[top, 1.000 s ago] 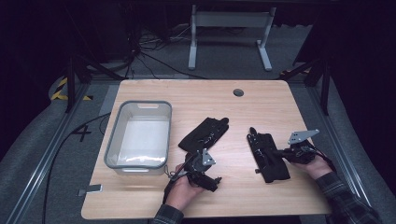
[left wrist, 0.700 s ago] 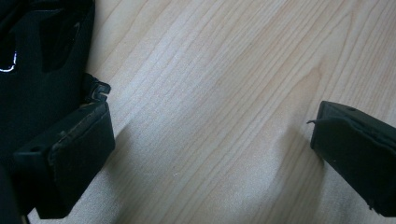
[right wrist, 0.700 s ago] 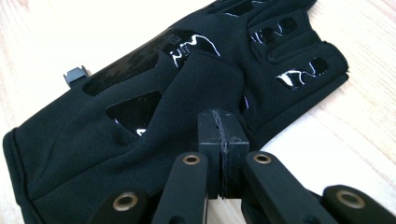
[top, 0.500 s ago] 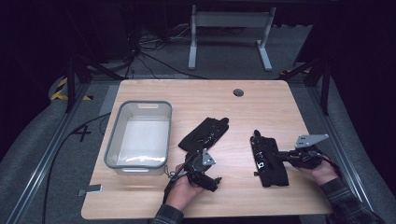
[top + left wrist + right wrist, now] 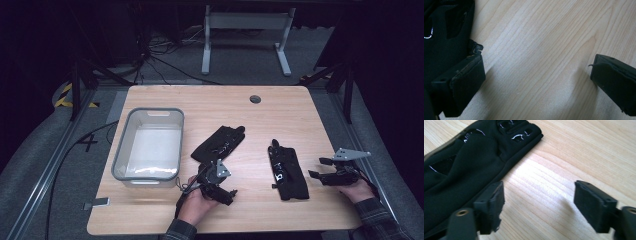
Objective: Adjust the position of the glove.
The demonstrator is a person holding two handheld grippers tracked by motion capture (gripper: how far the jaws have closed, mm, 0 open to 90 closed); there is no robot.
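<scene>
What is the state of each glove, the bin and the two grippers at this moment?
Left glove: lying flat on the table, not gripped.
Right glove: lying flat, released, outside the jaws.
Bin: upright, nothing visible in it.
Left gripper: open, with bare table between the jaws, beside the left glove.
Right gripper: open; its jaws have just been opening, with nothing between them.

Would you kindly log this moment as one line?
right hand-held gripper: jaws just opening, nothing between, beside right glove | left hand-held gripper: open by left glove | bin: untouched
</scene>
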